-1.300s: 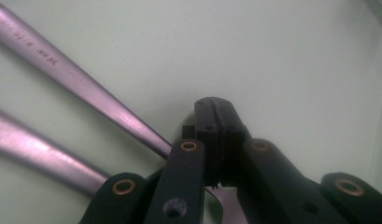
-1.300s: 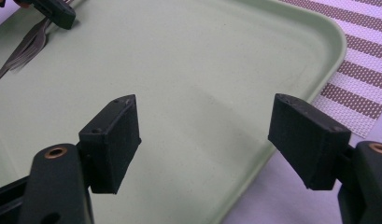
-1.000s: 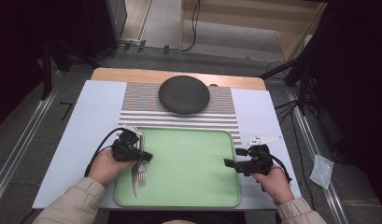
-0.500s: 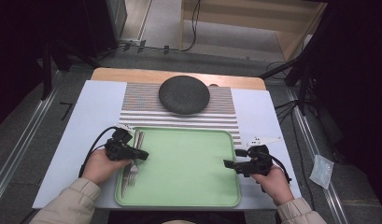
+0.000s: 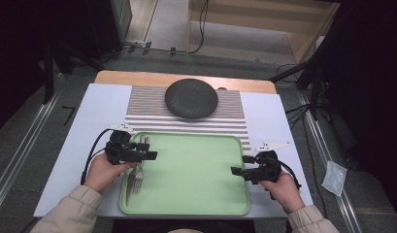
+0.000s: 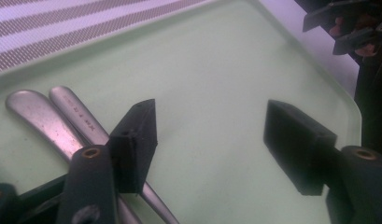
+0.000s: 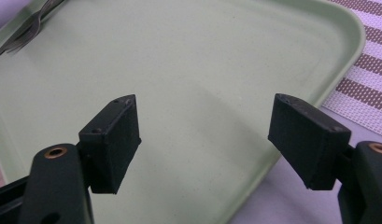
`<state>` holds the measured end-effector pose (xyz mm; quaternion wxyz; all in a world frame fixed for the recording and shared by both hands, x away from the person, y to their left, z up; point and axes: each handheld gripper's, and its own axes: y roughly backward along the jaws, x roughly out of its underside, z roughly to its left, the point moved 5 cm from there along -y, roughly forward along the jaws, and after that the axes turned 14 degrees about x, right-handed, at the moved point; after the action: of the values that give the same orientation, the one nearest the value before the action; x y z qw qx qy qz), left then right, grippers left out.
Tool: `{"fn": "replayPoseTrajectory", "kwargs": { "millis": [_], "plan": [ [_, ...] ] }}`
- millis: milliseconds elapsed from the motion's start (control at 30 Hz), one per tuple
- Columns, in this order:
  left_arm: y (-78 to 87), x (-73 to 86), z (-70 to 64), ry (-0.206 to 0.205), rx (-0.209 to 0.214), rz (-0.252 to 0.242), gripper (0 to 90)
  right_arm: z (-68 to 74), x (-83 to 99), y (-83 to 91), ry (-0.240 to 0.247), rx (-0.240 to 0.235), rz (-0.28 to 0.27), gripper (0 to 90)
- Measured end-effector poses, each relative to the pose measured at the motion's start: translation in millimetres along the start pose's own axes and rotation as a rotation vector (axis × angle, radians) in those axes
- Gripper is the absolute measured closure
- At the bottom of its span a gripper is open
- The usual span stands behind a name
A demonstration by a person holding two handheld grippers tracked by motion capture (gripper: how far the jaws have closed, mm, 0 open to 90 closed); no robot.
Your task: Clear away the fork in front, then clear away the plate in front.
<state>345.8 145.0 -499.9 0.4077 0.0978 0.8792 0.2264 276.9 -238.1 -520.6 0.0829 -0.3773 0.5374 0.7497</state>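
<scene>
My left gripper (image 5: 150,156) has slid up the left of the frame, jaws apart, leaving the cutlery (image 5: 136,177) flat on the tray (image 5: 196,165). My right gripper (image 5: 235,170) stays gaping, empty, lower right. Placement looks done.

The worktop (image 5: 278,116) carries a white cover and stands on a grey floor (image 5: 21,131). Metal rails (image 5: 14,162) run along the floor at both sides. Cables (image 5: 202,24) lie beyond. The surroundings are dark.
</scene>
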Motion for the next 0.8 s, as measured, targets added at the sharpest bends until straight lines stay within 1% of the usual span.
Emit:
{"fn": "replayPoseTrajectory", "kwargs": {
  "millis": [33, 100, 133, 167, 200, 233, 300, 400, 433, 600, 767, 800],
  "plan": [
    [0.8, -0.4, -0.9, -0.001, -0.004, -0.007, 33.1, 0.1, 0.2, 0.2, 0.003, -0.001, 0.000, 22.9],
    [2.4, -0.3, -2.6, -0.002, 0.002, -0.011, 30.5, 0.5, 0.1, 0.6, 0.000, -0.004, -0.003, 22.9],
    [2.8, 0.1, -3.1, -0.001, -0.003, -0.012, 28.2, 0.5, 0.0, 0.7, -0.001, -0.006, -0.005, 22.9],
    [3.3, 0.8, -3.5, -0.006, -0.019, -0.008, 25.5, 0.3, 0.0, 0.7, -0.002, -0.006, -0.004, 22.9],
    [3.7, 1.6, -3.7, -0.013, -0.027, 0.001, 24.5, -0.1, 0.1, 0.5, 0.000, -0.005, -0.003, 22.9],
    [4.5, 2.4, -4.0, -0.016, -0.033, 0.009, 24.5, -0.5, 0.2, 0.4, 0.001, -0.002, -0.002, 22.9],
    [6.6, 3.2, -4.1, -0.009, -0.028, 0.003, 24.5, -0.9, 0.2, 0.5, 0.003, -0.001, -0.005, 22.9],
    [11.3, 4.3, -4.3, 0.012, 0.005, -0.016, 24.4, -1.1, 0.1, 0.4, 0.002, -0.002, -0.005, 22.9],
    [13.3, 4.6, -4.1, 0.011, 0.008, -0.024, 24.4, -1.0, 0.2, 0.4, 0.001, -0.001, -0.004, 22.9],
    [21.6, 8.7, -3.3, 0.012, -0.020, -0.046, 24.5, -1.0, 0.3, 0.4, 0.001, -0.001, -0.003, 22.9],
    [25.1, 12.0, -1.6, 0.018, -0.026, -0.041, 24.6, -0.6, 0.2, 0.2, 0.000, -0.004, 0.000, 22.9],
    [25.4, 12.3, -1.1, 0.028, -0.023, -0.041, 24.6, -0.6, 0.4, 0.1, 0.002, -0.002, 0.002, 22.9]
  ]
}}
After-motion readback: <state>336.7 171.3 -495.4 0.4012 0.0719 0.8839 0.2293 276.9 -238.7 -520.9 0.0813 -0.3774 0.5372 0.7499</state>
